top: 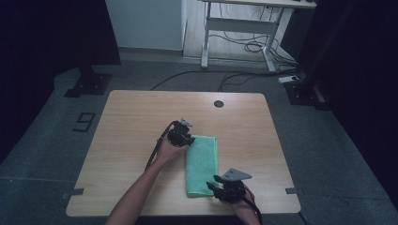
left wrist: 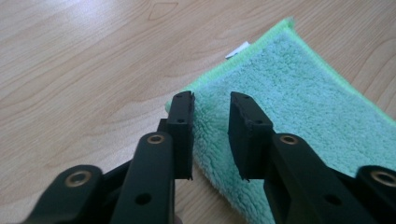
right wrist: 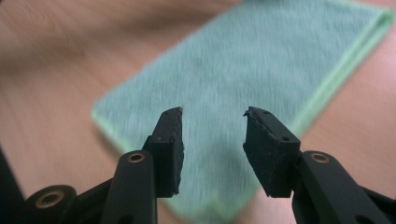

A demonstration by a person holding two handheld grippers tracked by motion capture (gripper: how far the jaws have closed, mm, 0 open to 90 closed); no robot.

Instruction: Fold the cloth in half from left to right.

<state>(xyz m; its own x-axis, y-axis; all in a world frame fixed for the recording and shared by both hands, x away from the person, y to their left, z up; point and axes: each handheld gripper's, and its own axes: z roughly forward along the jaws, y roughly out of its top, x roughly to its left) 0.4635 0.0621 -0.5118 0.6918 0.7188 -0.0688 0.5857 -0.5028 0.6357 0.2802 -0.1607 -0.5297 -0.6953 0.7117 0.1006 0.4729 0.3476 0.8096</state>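
Both sets of jaws are apart with nothing pinched in them. The left gripper (left wrist: 211, 100) hangs right over one corner of the green towel (left wrist: 299, 107): the corner sits just under and between its fingertips, one pad (left wrist: 183, 135) over the towel's edge where it meets bare wood, the other over the pile, and the rest of the cloth runs away ahead and to the jaws' right. Whether the pads actually touch the fabric, I can't tell. The right gripper (right wrist: 214, 112) hovers above the opposite short end, and the towel (right wrist: 243, 79) stretches out straight ahead of its jaws, though that view is blurry. From the high view, the towel (top: 202, 164) looks folded into a long strip, its long axis running from the left gripper (top: 184, 135) at the far end to the right gripper (top: 217, 186) at the near end, so each hand has its own end and neither is clearly closer. My guess is the next move is a pinch on both ends, and the left one is better lined up for it. Everything sits on a light wood table (top: 131, 122) with a small round grommet (top: 218, 103) near the far edge. Beyond it: grey floor, loose cables, a white desk frame (top: 239, 28), dark curtains on either side.
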